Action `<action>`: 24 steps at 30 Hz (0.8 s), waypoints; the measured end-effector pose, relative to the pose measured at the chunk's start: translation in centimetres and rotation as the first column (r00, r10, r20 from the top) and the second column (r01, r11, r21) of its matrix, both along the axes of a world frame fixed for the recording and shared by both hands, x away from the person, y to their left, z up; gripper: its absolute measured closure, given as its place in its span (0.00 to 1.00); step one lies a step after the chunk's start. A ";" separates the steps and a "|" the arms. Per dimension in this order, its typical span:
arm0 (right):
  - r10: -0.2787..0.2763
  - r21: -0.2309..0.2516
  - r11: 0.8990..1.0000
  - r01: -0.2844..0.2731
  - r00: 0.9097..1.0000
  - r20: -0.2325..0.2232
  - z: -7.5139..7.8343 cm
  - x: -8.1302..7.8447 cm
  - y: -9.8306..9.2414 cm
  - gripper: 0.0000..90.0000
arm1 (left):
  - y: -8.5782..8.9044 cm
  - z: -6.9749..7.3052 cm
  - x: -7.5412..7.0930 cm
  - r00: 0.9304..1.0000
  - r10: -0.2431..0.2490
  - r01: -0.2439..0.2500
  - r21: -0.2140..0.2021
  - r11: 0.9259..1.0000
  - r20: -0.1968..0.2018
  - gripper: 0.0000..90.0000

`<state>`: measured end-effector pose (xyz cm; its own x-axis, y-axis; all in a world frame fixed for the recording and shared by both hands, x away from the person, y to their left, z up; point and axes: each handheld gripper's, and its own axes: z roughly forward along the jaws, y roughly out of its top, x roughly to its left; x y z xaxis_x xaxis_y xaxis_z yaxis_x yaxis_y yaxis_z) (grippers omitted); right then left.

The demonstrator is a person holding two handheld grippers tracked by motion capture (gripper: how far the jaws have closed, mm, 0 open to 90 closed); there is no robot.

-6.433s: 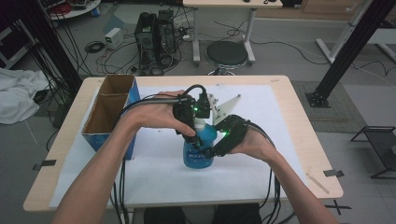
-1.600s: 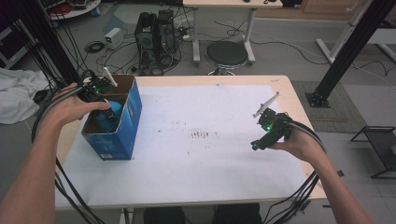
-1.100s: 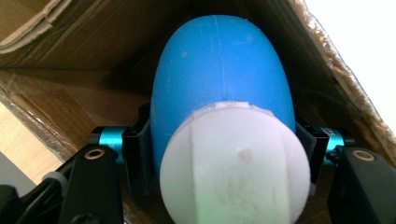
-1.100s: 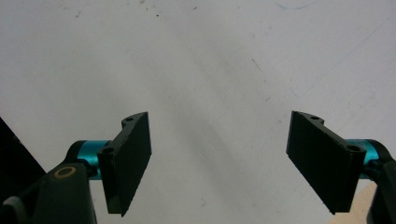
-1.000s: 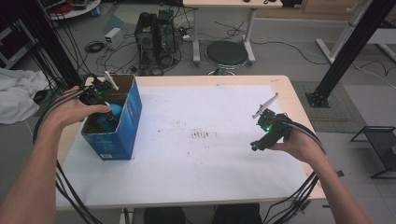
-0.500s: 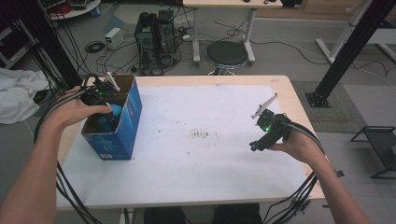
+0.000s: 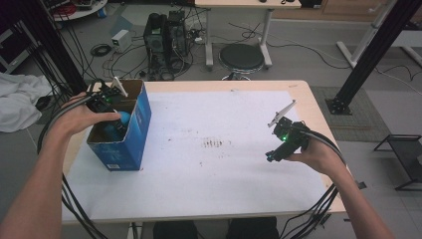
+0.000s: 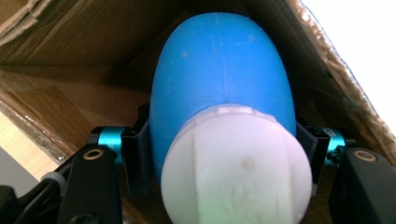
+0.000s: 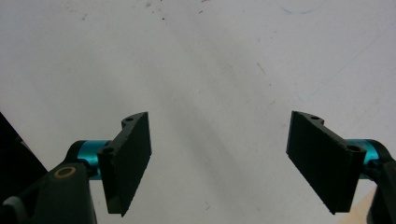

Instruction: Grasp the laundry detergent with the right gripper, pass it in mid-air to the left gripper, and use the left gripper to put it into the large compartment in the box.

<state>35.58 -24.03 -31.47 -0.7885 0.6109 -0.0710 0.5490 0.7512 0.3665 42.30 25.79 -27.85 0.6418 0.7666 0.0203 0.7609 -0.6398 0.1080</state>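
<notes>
One blue bottle (image 8: 219, 84) with a white cap sits clamped in the left gripper (image 8: 219, 154) inside the single cardboard box (image 7: 134, 130). The right gripper (image 9: 219, 158) hangs over the table (image 7: 209, 184), fingers (image 9: 128, 158) wide and empty.

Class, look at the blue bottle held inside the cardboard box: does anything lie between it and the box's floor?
Nothing visible does. The left gripper is shut on the blue bottle, inside the cardboard box; the floor beneath it is hidden.

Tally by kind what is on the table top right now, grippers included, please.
Blue cardboard box: 1
Blue plastic bottle with white cap, inside that box: 1
Hand-held grippers, left and right: 2
White table cover: 1
Total: 5
</notes>
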 end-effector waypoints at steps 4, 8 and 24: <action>0.005 -0.007 1.000 -0.005 1.000 -0.007 -0.1 0.1 0.1 0.24 | 0.0 0.0 -0.1 1.000 0.008 -0.008 -0.016 1.000 -0.004 0.41; 0.015 -0.003 1.000 -0.015 1.000 -0.004 -0.2 0.2 0.1 0.24 | -0.2 -0.1 -0.1 1.000 0.008 -0.008 -0.017 1.000 -0.003 0.40; 0.022 -0.005 1.000 -0.022 1.000 -0.005 -0.2 0.1 0.4 0.24 | -0.5 0.7 -0.2 1.000 -0.004 0.003 0.015 1.000 0.019 0.37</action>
